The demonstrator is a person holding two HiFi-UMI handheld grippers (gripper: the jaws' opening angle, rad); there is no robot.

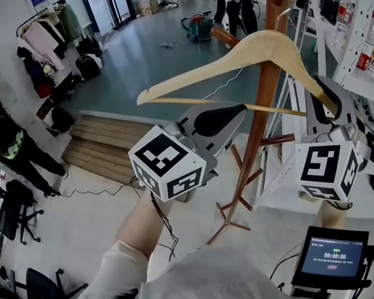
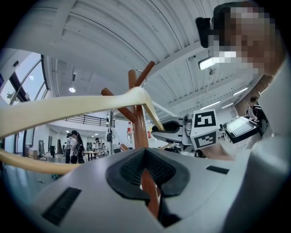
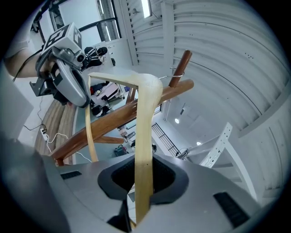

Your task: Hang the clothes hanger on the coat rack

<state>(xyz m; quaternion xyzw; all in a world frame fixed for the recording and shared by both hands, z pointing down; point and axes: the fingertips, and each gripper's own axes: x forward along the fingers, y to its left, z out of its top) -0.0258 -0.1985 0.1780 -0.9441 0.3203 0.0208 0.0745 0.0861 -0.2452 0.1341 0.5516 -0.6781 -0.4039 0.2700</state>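
A light wooden clothes hanger (image 1: 255, 48) is held up against the red-brown coat rack pole (image 1: 262, 121). Its hook is hidden near the pole's top. My right gripper (image 1: 325, 95) is shut on the hanger's right arm; in the right gripper view the arm (image 3: 145, 136) runs up from between the jaws (image 3: 141, 200). My left gripper (image 1: 238, 112) sits just under the hanger's lower bar (image 1: 180, 101), beside the pole. Its jaws (image 2: 152, 195) stand a narrow gap apart, and the pole (image 2: 138, 123) shows through it. The hanger (image 2: 68, 109) curves above them.
A white shelf unit (image 1: 353, 58) with bottles stands right behind the coat rack. A small screen on a stand (image 1: 333, 257) is at lower right. Wooden steps (image 1: 105, 145) lead down to a grey floor. A clothes rail (image 1: 49, 31) and a person in black (image 1: 4, 138) are at left.
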